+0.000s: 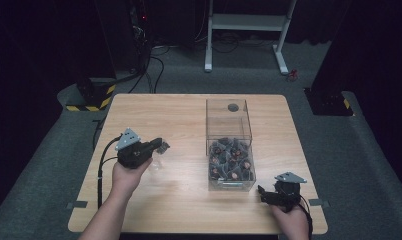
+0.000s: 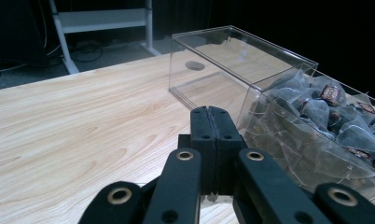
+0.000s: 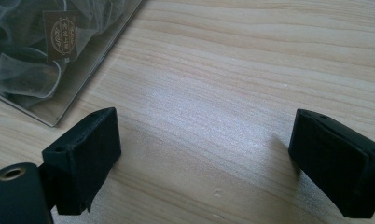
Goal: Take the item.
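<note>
The left gripper [image 2: 208, 110] is held with jaws pressed together beside the clear box [image 1: 229, 145] of tea bags [image 1: 231, 160]; right gripper [image 3: 204, 154] jaws are spread apart over the table [image 3: 232, 70].

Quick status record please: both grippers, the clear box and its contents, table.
left gripper: jaws shut, a scrap of clear material seems to hang at its tip in the high view; unsure what
right gripper: jaws open, nothing between them, low over the table
clear box: two sections, on the table's right half
near section: full of mesh tea bags
far section: no tea bags, one dark round spot
</note>
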The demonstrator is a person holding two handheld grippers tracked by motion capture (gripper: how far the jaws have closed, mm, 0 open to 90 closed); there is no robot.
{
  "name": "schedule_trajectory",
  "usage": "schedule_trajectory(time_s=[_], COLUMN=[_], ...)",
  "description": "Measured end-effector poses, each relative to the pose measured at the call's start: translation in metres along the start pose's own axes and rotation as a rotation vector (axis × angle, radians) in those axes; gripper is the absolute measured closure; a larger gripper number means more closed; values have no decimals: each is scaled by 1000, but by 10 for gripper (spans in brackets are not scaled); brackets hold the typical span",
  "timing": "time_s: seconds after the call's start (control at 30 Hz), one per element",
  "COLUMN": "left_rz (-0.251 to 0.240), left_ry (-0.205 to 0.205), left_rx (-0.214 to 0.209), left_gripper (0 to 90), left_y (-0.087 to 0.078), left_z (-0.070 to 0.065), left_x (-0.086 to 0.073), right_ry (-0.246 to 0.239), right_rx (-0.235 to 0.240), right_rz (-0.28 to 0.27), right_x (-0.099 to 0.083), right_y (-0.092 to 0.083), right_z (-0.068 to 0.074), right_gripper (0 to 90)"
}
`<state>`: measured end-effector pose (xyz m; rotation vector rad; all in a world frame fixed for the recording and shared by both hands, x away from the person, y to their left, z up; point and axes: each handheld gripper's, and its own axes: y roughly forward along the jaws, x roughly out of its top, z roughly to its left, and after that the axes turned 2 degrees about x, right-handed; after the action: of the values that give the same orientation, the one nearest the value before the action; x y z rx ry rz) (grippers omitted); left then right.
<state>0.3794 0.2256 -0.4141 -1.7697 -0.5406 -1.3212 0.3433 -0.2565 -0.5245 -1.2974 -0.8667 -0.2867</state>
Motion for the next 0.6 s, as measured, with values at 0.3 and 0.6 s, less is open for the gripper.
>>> schedule_trajectory(time_s=[0.3, 0.6], left_rz=[-3, -2], left_ry=[-22, -31], left_rx=[26, 52], left_gripper=[895, 895], left_y=[-8, -16], left_z=[11, 22], left_x=[-6, -9], right_ry=[0, 1], right_rx=[0, -1], right_rz=[0, 0], right_x=[0, 0], right_y=[0, 0], right_z=[0, 0], right_gripper=[88, 88])
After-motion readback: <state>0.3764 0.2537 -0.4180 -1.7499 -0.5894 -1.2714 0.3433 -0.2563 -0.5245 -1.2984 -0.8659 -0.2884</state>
